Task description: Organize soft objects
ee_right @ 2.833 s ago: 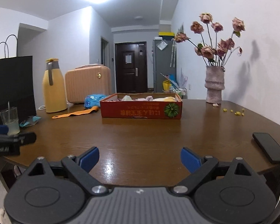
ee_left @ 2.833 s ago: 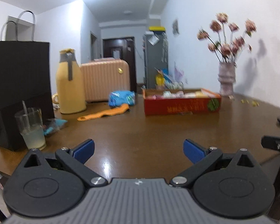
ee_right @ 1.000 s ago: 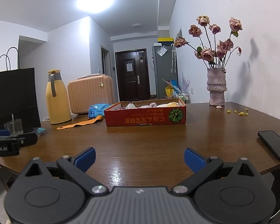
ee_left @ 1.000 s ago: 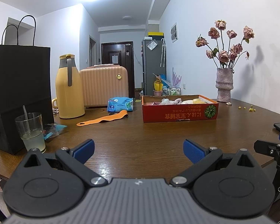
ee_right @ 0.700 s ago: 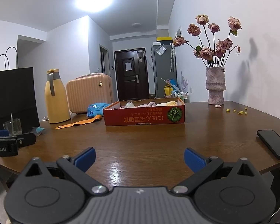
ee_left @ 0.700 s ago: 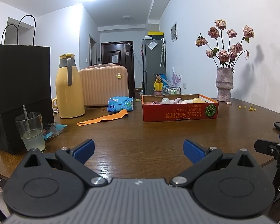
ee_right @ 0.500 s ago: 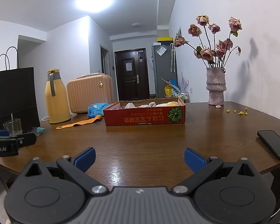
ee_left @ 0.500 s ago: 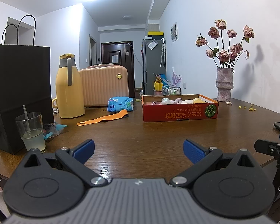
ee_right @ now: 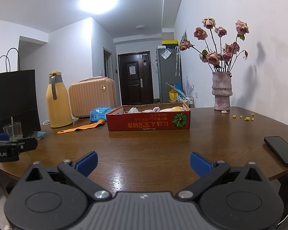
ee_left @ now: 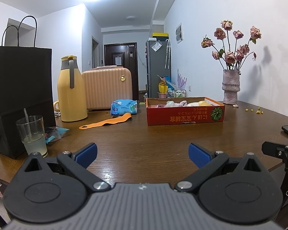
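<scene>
Both the left gripper (ee_left: 142, 153) and right gripper (ee_right: 143, 162) were held spread and empty, well short of the box (ee_right: 148, 123). Soft items (ee_right: 155, 109) lay inside it; a careless reach might have shoved it.

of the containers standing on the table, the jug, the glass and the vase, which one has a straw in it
The clear drinking glass beside the black paper bag: a straw leans in its cloudy drink. The yellow thermos jug is lidded, and the pink vase holds dried roses.
</scene>
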Demonstrator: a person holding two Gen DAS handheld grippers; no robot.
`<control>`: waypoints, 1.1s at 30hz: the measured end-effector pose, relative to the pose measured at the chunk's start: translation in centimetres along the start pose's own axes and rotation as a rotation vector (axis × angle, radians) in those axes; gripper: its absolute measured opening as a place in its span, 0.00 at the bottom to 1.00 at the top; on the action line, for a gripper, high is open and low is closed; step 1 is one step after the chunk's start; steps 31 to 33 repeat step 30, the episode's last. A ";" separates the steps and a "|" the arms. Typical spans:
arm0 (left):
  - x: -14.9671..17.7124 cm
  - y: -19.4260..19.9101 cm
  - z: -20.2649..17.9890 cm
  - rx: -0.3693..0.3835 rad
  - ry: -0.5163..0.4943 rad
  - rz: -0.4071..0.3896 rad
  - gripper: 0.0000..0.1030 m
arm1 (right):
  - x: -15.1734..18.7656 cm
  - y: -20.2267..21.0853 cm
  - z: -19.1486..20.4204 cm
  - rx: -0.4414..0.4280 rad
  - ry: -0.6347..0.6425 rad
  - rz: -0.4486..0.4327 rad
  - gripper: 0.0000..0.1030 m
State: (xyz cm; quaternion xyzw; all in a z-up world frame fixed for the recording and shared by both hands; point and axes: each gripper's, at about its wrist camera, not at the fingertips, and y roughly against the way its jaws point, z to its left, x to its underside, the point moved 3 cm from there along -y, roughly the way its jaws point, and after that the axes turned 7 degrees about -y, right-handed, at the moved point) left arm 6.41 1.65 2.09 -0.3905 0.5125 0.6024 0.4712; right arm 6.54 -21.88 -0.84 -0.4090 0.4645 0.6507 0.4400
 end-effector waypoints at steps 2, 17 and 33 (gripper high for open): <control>0.0 0.0 0.0 0.001 0.000 -0.003 1.00 | 0.0 0.0 0.0 0.000 0.000 0.002 1.00; 0.1 0.1 -0.2 -0.008 -0.009 -0.025 1.00 | 0.2 -0.2 0.1 -0.009 0.007 0.008 1.00; 0.1 0.3 -0.4 0.003 -0.012 -0.036 1.00 | 0.4 -0.2 0.2 -0.009 0.006 0.013 1.00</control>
